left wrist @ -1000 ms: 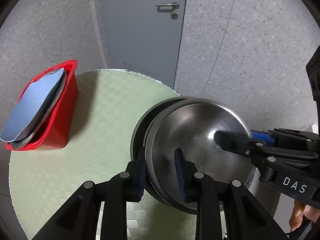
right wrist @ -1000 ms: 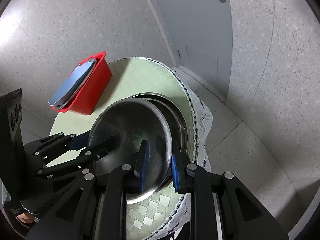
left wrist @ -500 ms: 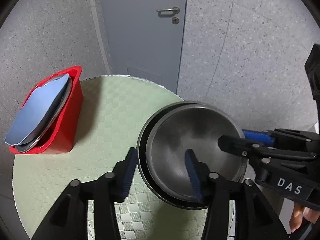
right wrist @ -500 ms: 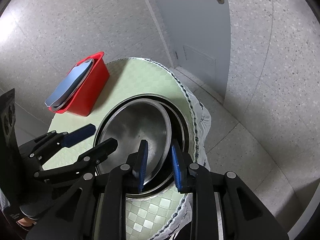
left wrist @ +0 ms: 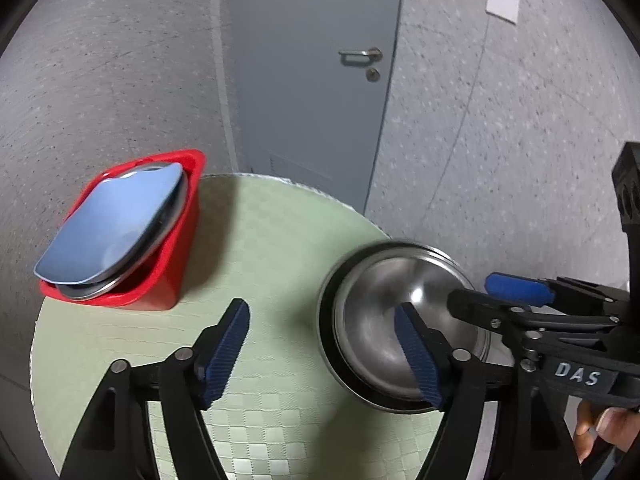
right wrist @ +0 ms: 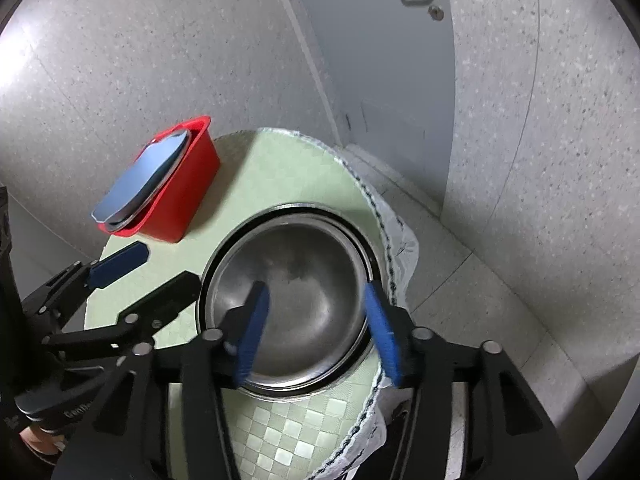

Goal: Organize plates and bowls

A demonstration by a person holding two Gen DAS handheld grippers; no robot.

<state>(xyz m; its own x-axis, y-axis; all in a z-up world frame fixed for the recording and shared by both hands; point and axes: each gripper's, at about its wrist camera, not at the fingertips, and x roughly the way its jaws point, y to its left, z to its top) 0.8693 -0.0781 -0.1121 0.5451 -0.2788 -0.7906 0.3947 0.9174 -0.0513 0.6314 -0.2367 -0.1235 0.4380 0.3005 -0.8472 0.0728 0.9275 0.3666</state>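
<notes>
A steel bowl (left wrist: 384, 312) (right wrist: 296, 280) sits nested in a larger dark-rimmed bowl (left wrist: 326, 344) (right wrist: 352, 236) at the right side of the round green checked table (left wrist: 272, 248) (right wrist: 280, 172). My left gripper (left wrist: 322, 354) (right wrist: 156, 274) hangs above the bowls' left rim. Its jaws are opening and its pads touch nothing. My right gripper (right wrist: 316, 332) (left wrist: 486, 296) straddles the bowls' right rim. Its jaws are opening too, and the pads stand off the metal. A red bin (left wrist: 176, 264) (right wrist: 184, 200) on the left holds a blue plate (left wrist: 112, 228) (right wrist: 140, 184) leaning over steel plates.
The bowls lie close to the table's right edge, where a white cloth fringe (right wrist: 396, 240) hangs down. A grey door (left wrist: 312, 80) and speckled walls stand behind. A hand (left wrist: 600, 432) grips the right tool. Bare tablecloth lies between bin and bowls.
Both grippers let go of the steel bowl's rim and spread their jaws. The bowl dropped from a tilt to lie level in the larger one. The left gripper drew back and leftward.
</notes>
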